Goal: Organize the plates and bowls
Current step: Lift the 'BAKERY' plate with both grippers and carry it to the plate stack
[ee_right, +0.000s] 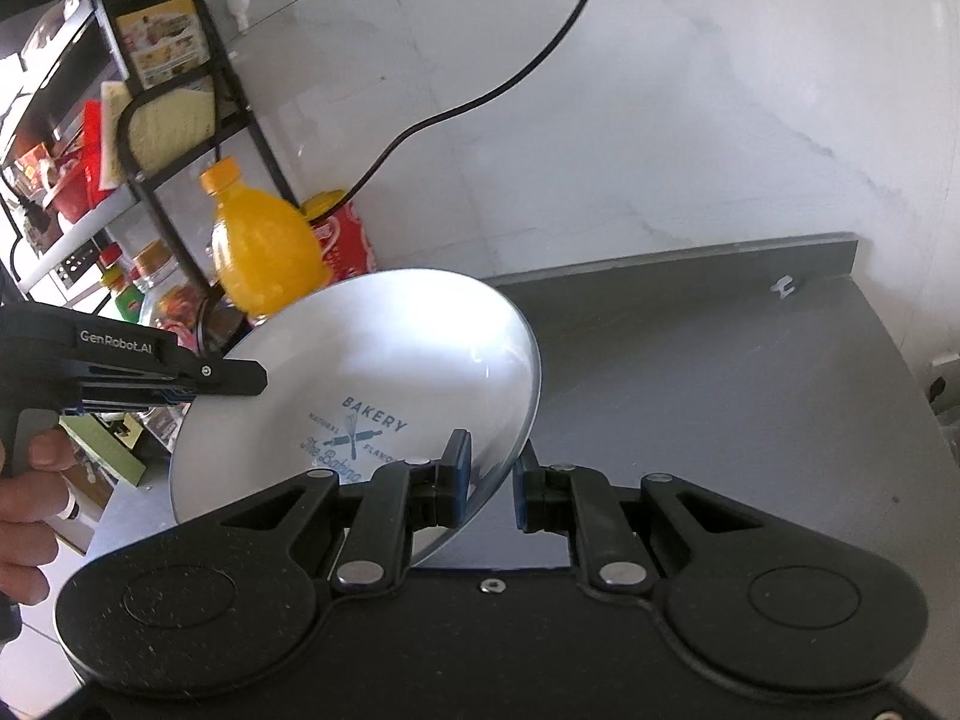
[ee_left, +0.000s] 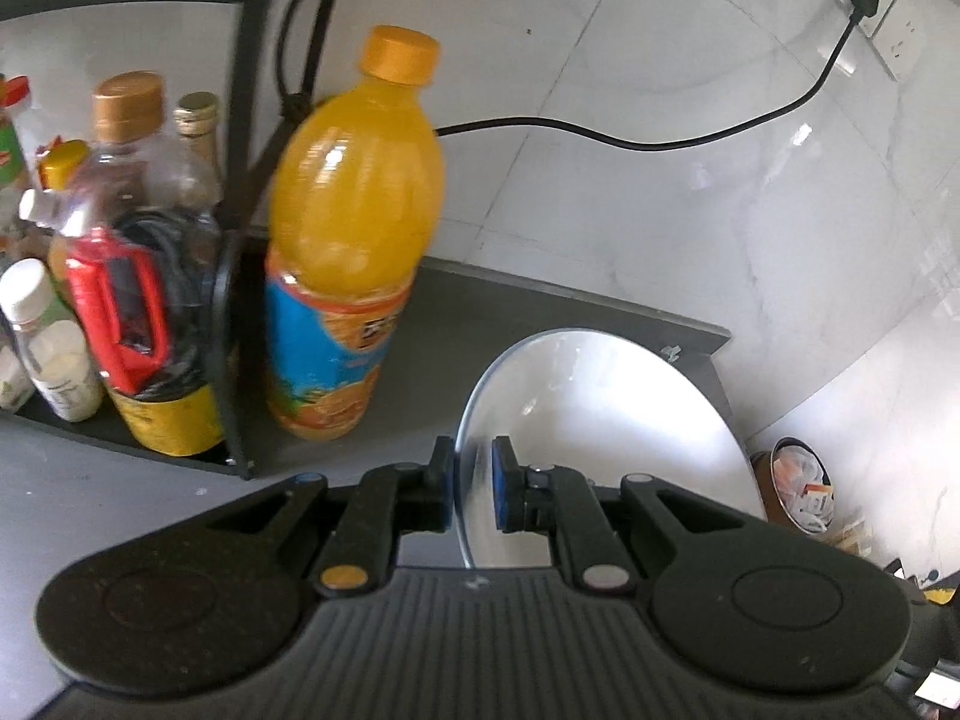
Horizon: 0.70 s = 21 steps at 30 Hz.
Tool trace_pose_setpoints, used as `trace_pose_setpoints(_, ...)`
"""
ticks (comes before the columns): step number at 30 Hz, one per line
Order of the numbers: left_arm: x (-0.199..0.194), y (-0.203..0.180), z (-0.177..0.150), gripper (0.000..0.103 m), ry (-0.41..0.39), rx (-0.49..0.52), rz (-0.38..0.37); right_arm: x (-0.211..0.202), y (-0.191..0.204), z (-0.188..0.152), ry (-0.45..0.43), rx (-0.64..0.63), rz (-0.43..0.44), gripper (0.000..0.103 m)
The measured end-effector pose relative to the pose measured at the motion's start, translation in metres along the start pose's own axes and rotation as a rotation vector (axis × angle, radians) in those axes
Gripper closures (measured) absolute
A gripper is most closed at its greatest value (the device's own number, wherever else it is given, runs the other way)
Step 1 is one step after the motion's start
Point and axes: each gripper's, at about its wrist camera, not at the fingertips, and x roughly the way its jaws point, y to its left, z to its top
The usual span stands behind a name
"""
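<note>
The left gripper [ee_left: 471, 489] is clamping the rim of a white plate [ee_left: 606, 420] printed "BAKERY", holding it tilted above the grey countertop [ee_right: 720, 348]. The right gripper [ee_right: 489, 483] is straddling the plate's opposite rim with jaws parted, seemingly not yet pinching. An orange juice bottle [ee_left: 354, 228] is standing behind, beside a black shelf rack [ee_left: 240, 180].

Both your cameras sit just behind their jaws, close over the grey worktop [ee_right: 720, 348] and facing the white tiled wall [ee_left: 660, 150] — and they share the white plate [ee_right: 384, 372], the orange juice bottle [ee_left: 354, 228], the black rack [ee_right: 180, 138] and the trailing cable [ee_left: 660, 144].
</note>
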Motion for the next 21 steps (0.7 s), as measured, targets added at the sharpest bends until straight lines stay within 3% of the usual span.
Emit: trace_pose_setpoints(21,-0.030,0.081,-0.060,0.092,0.060,-0.023,0.019,0.001,0.073,-0.064,0.084,-0.038,-0.024,0.089)
